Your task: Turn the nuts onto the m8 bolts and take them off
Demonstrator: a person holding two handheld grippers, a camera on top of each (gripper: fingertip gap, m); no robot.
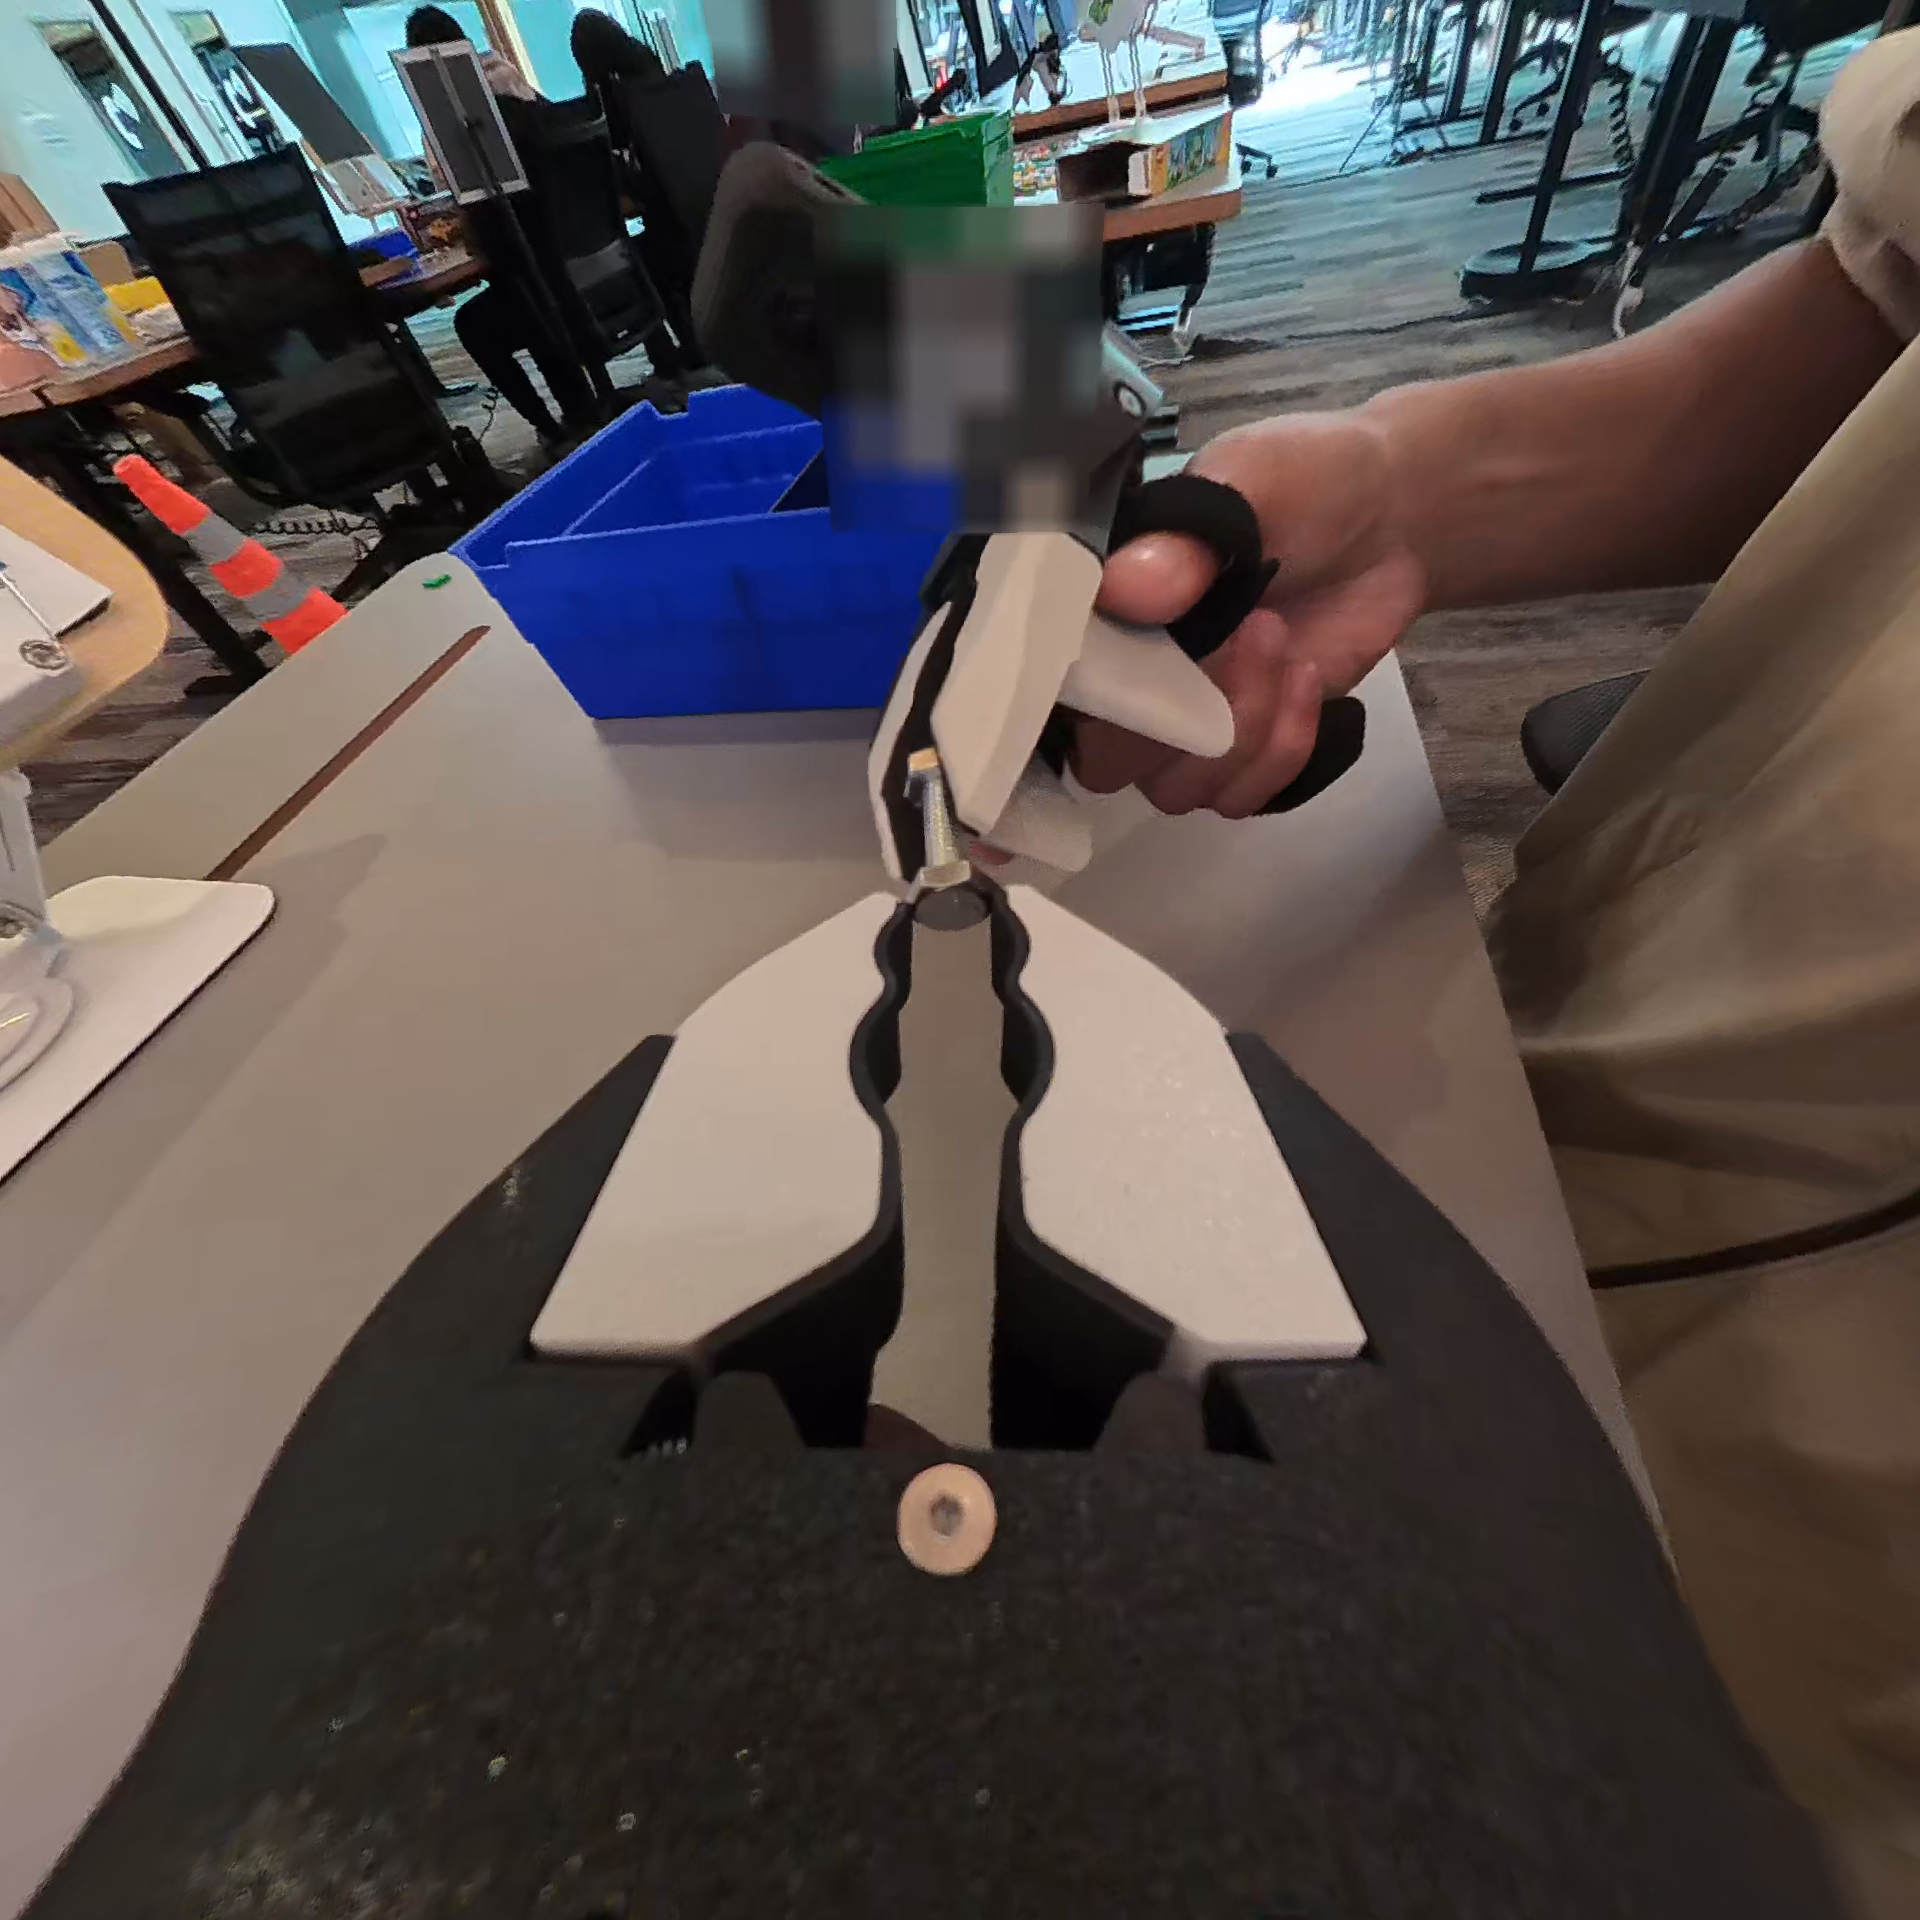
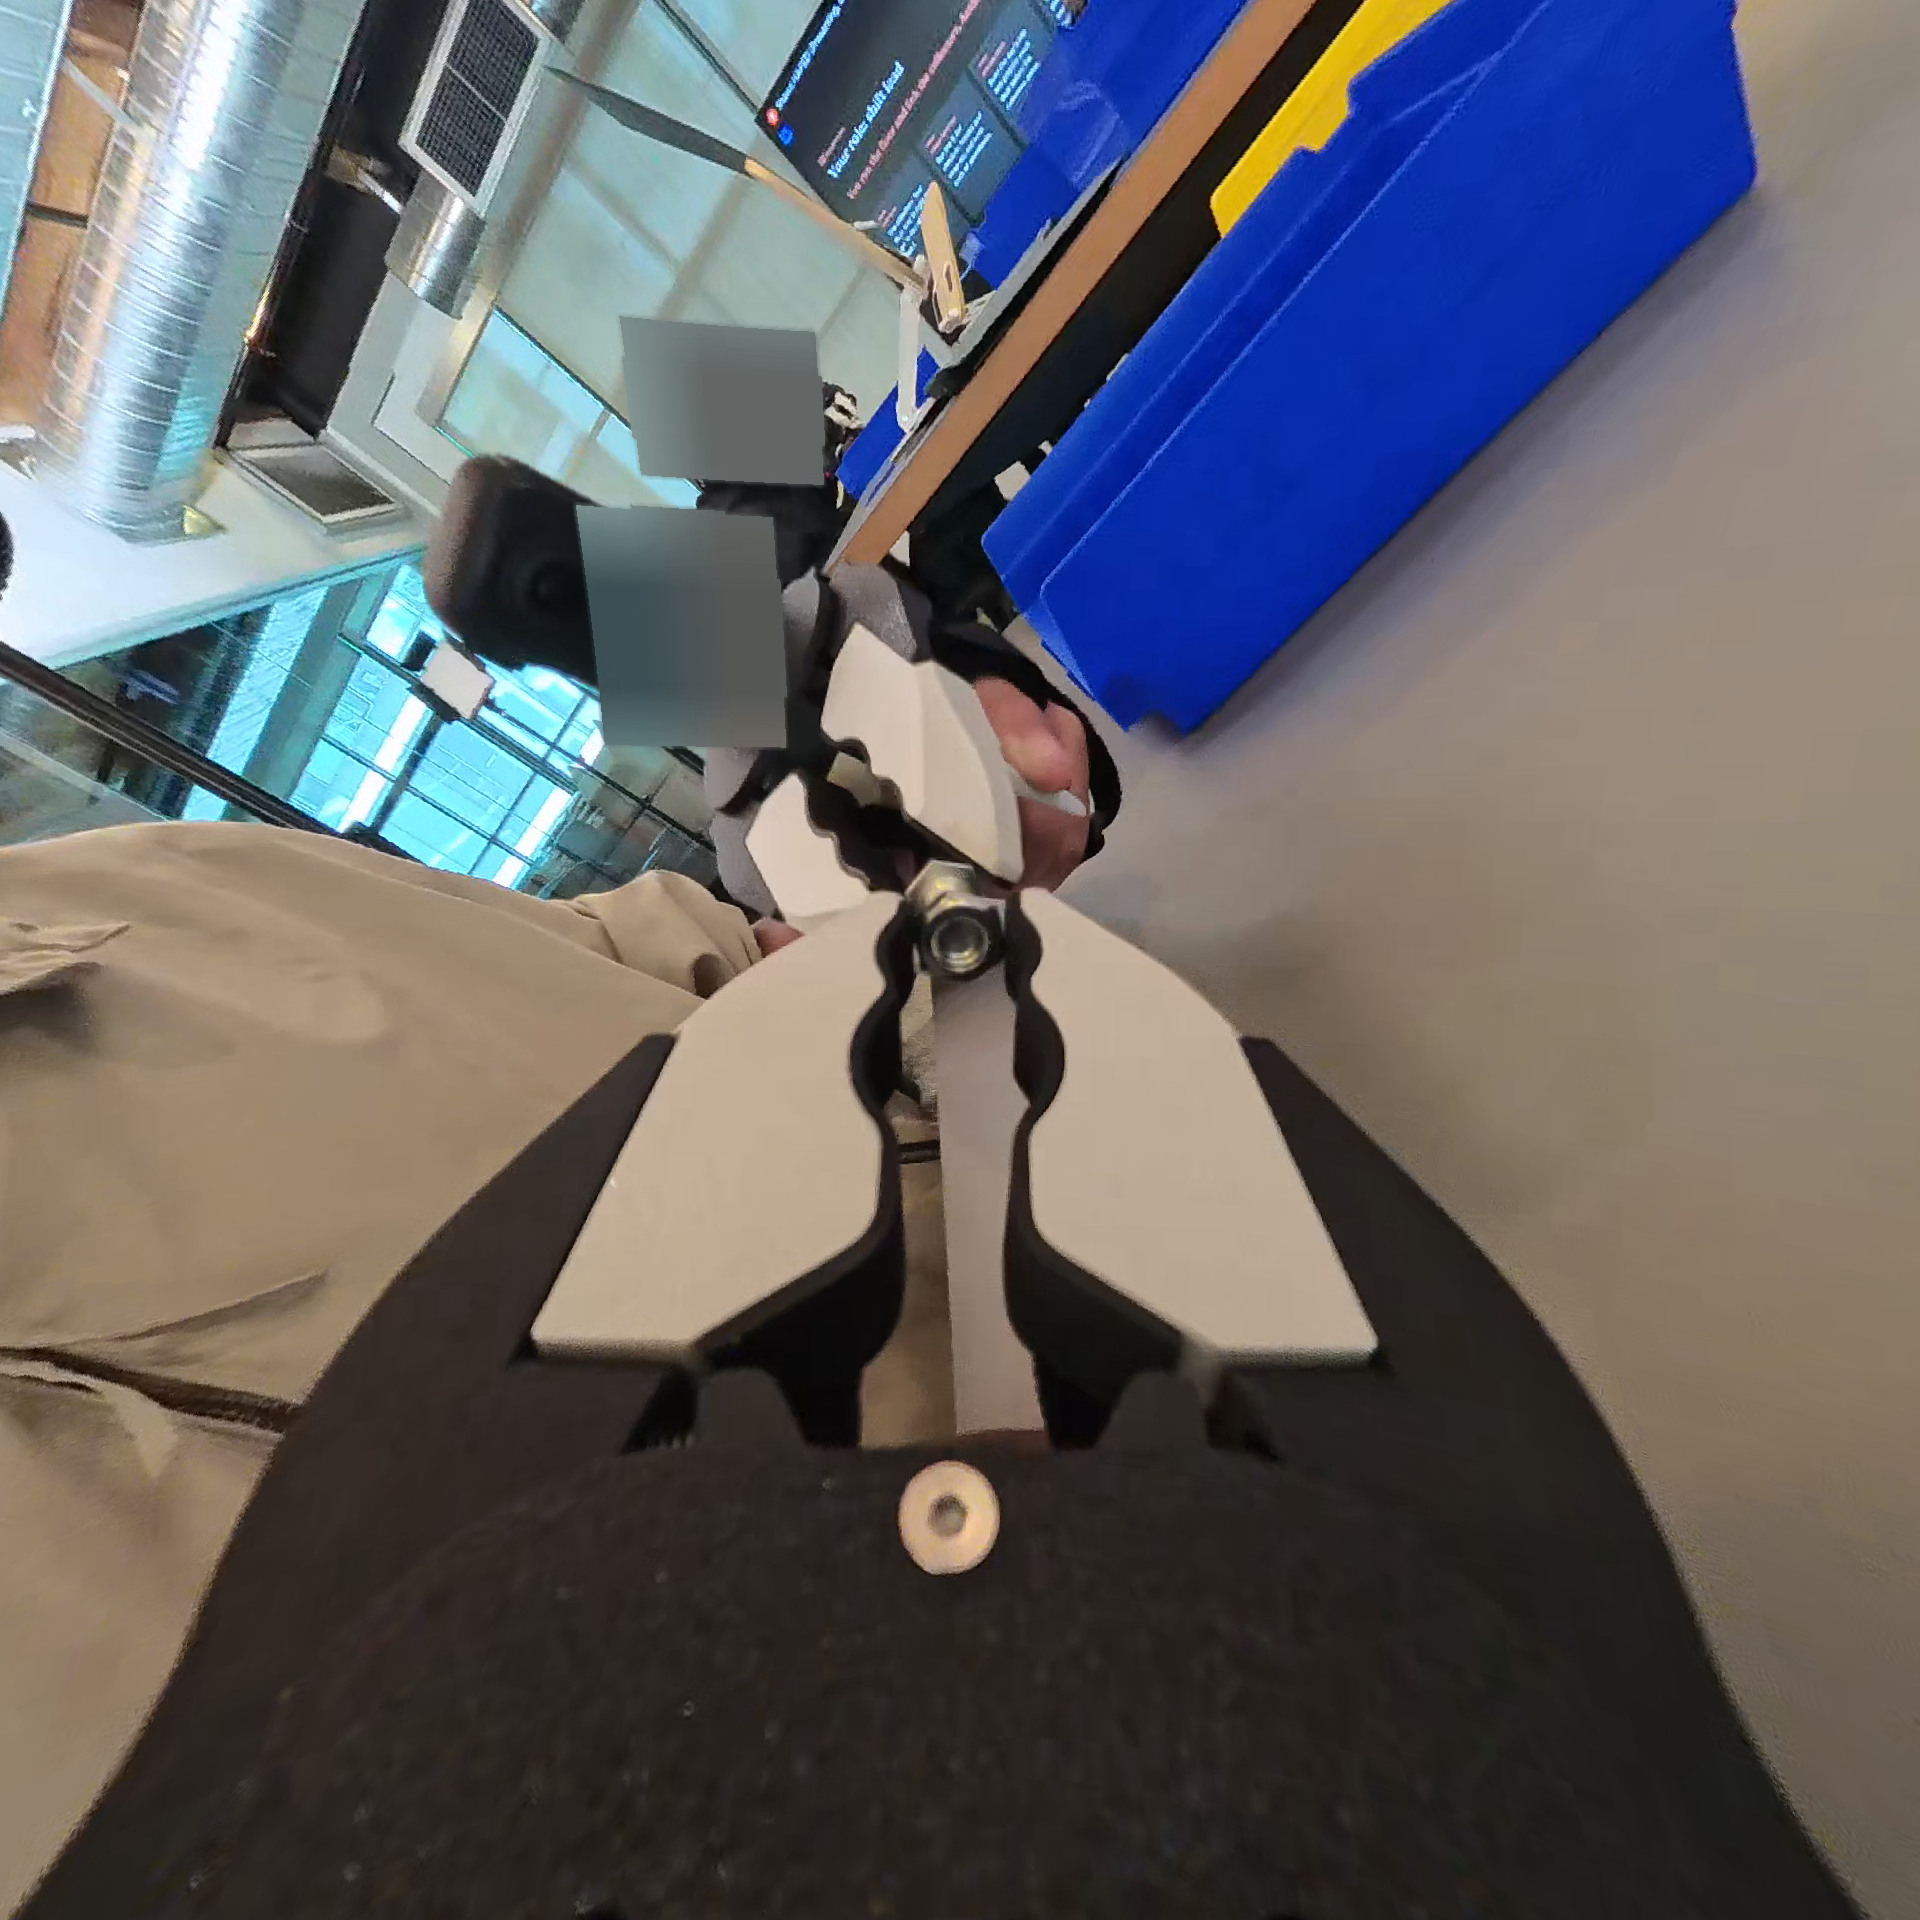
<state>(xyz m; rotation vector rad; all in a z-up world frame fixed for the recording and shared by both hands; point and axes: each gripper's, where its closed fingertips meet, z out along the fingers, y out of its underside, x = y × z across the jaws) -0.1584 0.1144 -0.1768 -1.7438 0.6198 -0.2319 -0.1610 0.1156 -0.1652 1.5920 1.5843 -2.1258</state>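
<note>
In the left wrist view, my left gripper (image 1: 948, 906) is shut on the head of a silver M8 bolt (image 1: 928, 826), held above the grey table (image 1: 520, 935). The bolt's shank runs away from me into my right gripper (image 1: 940, 831), which a hand holds and which is closed around the shank and its nut (image 1: 923, 769). In the right wrist view, my right gripper (image 2: 956, 920) is shut on the silver nut (image 2: 956, 940), and I look into its threaded bore. The left gripper (image 2: 904, 873) faces it from beyond and grips the bolt's other end.
A blue divided bin (image 1: 686, 582) stands on the table's far side; it also shows in the right wrist view (image 2: 1351, 416). A white stand base (image 1: 135, 956) sits at the left edge. The person's beige clothing (image 1: 1714, 1039) is close on the right. An orange cone (image 1: 239, 561) stands on the floor. Both grippers' tips are close together, under 4 cm apart.
</note>
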